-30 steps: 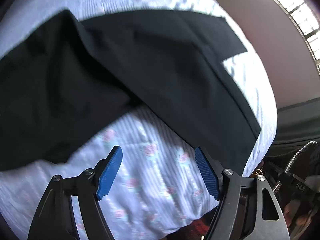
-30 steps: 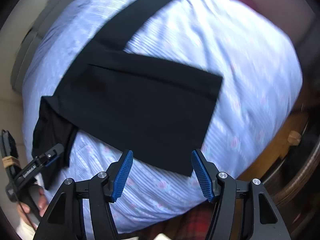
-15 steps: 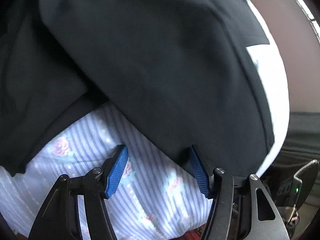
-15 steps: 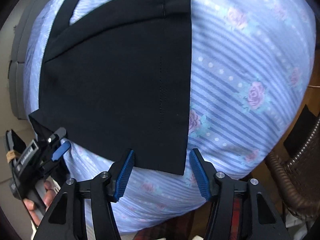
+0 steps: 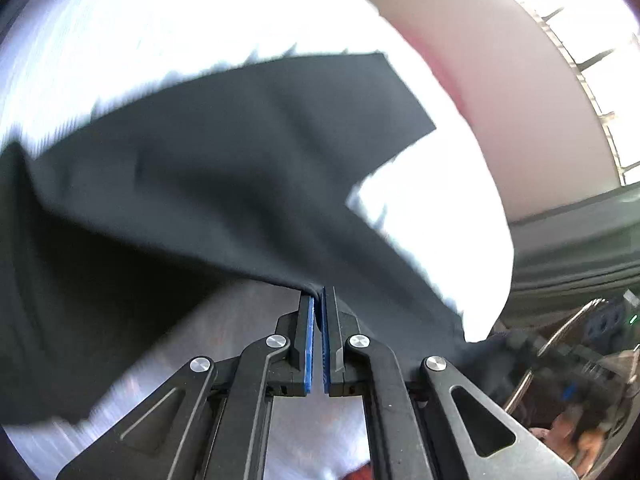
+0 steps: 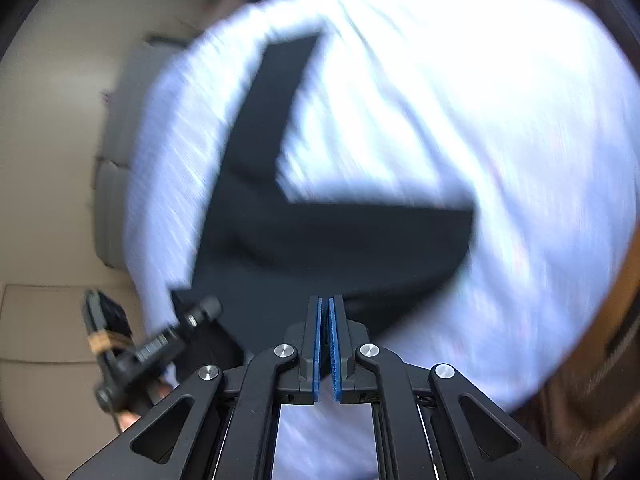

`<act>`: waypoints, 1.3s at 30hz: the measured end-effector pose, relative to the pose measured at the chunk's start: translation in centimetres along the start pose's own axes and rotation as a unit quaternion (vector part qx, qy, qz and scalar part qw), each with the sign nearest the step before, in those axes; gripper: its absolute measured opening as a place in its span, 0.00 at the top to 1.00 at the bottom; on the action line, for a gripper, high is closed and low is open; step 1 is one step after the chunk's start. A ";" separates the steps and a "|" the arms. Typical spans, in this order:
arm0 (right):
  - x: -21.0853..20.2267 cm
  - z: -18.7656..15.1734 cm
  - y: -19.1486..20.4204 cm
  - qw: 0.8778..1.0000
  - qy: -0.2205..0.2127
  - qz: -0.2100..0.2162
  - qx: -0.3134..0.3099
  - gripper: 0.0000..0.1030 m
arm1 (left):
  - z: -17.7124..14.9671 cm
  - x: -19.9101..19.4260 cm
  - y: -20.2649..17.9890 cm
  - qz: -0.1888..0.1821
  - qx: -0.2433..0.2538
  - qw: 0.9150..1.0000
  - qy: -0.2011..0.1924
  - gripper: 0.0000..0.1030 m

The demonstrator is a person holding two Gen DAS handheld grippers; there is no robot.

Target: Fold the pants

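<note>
your left gripper has just closed and pinches the near hem of the black pants, lifted off the pale bedsheet. your right gripper has closed too, clamped on the pants' near edge. one leg reaches toward the bed's far edge.

- A pale blue bedsheet covers the bed and fills most of both views, blurred by motion.
- A bright window with dark bars sits at the upper right of the left wrist view.
- A plain pinkish-brown wall lies below the window.
- Beige floor shows on the left of the right wrist view.
- A brown wicker piece stands at the right edge, too blurred to identify.
</note>
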State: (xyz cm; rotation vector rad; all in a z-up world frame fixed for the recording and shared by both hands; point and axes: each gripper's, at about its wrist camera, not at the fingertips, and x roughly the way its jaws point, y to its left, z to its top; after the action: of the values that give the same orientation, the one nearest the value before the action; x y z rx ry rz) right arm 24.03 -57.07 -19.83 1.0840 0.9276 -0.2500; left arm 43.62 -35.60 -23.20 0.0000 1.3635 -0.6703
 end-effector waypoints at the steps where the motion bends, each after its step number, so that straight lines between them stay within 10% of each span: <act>1: -0.8 2.2 1.4 0.999 -0.029 0.010 -0.010 0.95 | 1.5 -0.2 -0.6 -0.003 0.007 1.000 -0.005 0.95; 10: 0.8 17.8 8.1 0.989 -0.132 0.033 -0.060 0.97 | 15.5 2.1 -2.5 0.041 0.050 0.998 -0.026 0.95; 20: 8.3 25.2 6.7 0.990 -0.083 -0.070 -0.086 0.96 | 22.8 12.1 0.0 0.122 0.049 0.990 0.059 0.95; 23: 9.7 23.0 4.0 0.992 -0.056 -0.089 -0.066 0.87 | 23.9 11.8 -0.5 0.132 0.062 0.987 0.072 0.80; 25: 9.9 20.9 2.2 0.993 -0.054 -0.094 -0.039 0.67 | 24.8 10.3 -1.6 0.148 0.086 0.984 0.048 0.10; 27: 9.9 18.9 0.7 0.994 -0.055 -0.089 -0.016 0.64 | 25.6 8.6 -3.4 0.134 0.131 0.982 0.004 0.09; 33: 11.5 15.9 -2.4 0.997 -0.036 -0.066 0.034 0.64 | 26.7 13.2 -10.6 0.088 0.318 0.942 0.059 0.11; 36: 12.3 16.0 -3.5 0.996 -0.032 -0.073 0.034 0.64 | 26.1 18.7 -12.0 0.117 0.382 0.910 0.110 0.18; 39: 13.1 16.3 -5.1 0.996 -0.022 -0.058 0.057 0.64 | 25.5 22.3 -11.8 0.135 0.395 0.897 0.147 0.21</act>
State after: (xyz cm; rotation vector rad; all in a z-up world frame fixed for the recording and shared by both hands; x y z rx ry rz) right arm 37.58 -69.97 -30.53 1.1268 0.9472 -0.4265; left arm 62.44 -64.63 -32.71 0.9611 1.2543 -0.9694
